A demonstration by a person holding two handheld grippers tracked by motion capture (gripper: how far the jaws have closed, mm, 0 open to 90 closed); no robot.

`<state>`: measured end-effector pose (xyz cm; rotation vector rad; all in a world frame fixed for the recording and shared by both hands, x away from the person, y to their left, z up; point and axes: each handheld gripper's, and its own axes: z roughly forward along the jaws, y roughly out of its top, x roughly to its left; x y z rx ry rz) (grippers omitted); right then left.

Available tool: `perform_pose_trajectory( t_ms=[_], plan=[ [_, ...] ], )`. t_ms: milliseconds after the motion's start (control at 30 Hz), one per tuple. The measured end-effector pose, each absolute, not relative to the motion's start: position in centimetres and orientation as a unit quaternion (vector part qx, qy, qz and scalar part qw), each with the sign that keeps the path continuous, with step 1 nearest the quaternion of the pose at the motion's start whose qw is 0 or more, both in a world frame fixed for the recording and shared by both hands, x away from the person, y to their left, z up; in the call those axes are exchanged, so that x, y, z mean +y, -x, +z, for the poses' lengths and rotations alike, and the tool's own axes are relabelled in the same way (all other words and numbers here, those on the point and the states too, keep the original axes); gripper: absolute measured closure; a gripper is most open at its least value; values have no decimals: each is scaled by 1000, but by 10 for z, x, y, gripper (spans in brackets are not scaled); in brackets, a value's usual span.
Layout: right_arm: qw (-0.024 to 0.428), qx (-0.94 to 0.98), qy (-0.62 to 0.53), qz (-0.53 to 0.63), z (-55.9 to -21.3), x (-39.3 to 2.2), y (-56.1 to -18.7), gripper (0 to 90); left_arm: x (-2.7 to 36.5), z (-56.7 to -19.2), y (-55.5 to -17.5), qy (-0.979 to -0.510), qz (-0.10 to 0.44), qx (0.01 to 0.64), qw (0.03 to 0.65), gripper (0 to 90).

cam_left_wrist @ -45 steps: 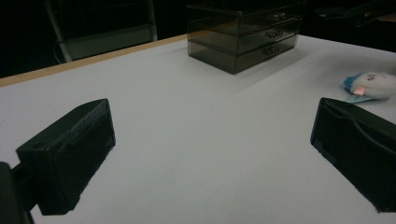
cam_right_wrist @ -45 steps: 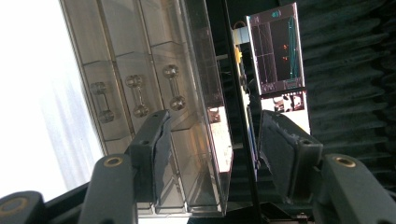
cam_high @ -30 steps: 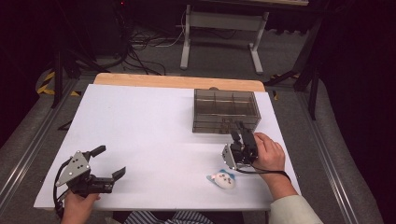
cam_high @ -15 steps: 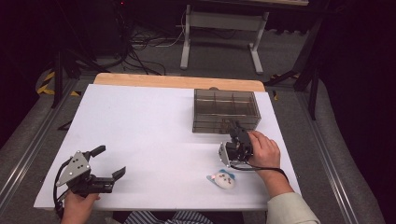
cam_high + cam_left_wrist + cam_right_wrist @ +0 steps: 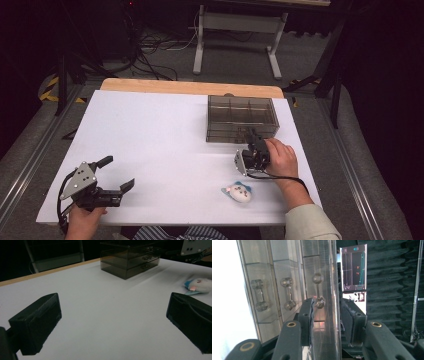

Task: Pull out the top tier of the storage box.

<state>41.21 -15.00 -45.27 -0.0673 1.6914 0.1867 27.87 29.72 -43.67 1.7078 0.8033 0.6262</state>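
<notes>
We find the right gripper (image 5: pixel 251 135) at the front face of the smoky plastic drawer box (image 5: pixel 242 118), which stands at the far right of the white surface (image 5: pixel 150 145). Over the last second the right hand has drawn nearer to the box, and its fingers have just been closing. In the right gripper view, the fingers (image 5: pixel 307 315) stand partly open on either side of the top drawer's handle (image 5: pixel 319 291), the lower knob of which lies between them. The left pad is at or just beside the knob; the right pad stands clear of it. We judge that the grip is not yet made and that the work in hand is to take this handle and pull the drawer.

The left gripper (image 5: pixel 116 172) rests near the front left corner of the surface, fingers wide apart and holding nothing; it has not moved. A small white and blue soft toy (image 5: pixel 237 192) lies on the surface near the right forearm, untouched.

In the high view the right hand covers most of its gripper, and the contact point cannot be seen there. We cannot make out what the drawers contain.
</notes>
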Motion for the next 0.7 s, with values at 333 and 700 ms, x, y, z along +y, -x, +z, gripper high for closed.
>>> perform_pose_trajectory(
  t_ms=[333, 700],
  plan=[
    [661, 745, 31, 83, -457, -150, -418, 720, 297, -437, -279, -720, 263, 340, 545, 8],
    [657, 748, 36, 88, -459, -149, -421, 792, 298, -436, -279, -721, 265, 337, 544, 8]
  ],
)
